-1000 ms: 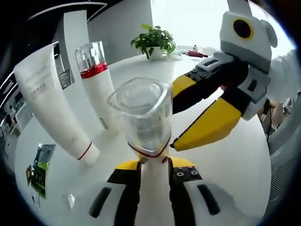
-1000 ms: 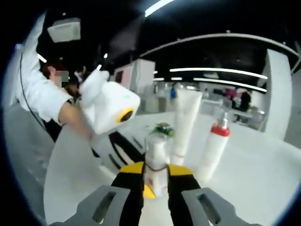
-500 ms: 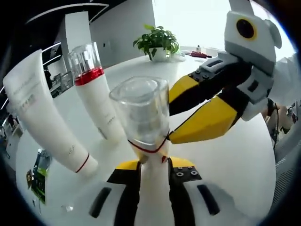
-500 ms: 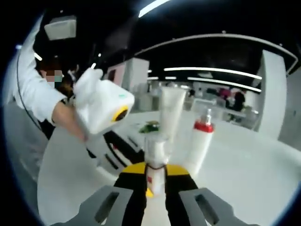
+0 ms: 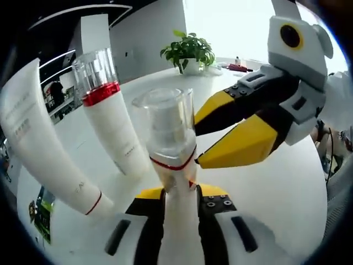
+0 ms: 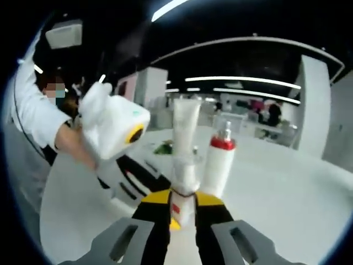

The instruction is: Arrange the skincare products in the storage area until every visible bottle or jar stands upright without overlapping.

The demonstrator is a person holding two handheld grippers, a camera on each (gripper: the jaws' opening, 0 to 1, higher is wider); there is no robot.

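Closer now, both hand-held grippers, left (image 5: 175, 190) and right (image 6: 182, 207), clamp one clear-capped bottle (image 5: 168, 143) near two upright neighbours on the tabletop (image 5: 287, 182): a red-banded bottle (image 5: 107, 118) and a white tube (image 5: 38, 149).

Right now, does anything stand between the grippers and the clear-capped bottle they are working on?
Nothing visible does. The left gripper is already shut on the clear-capped bottle, and the right gripper grips it too. The red-collared bottle and white tube stand beside it.

yellow-and-black jaws with screws, white-grey gripper (image 5: 175, 190) housing, person's white sleeve (image 6: 30, 118)
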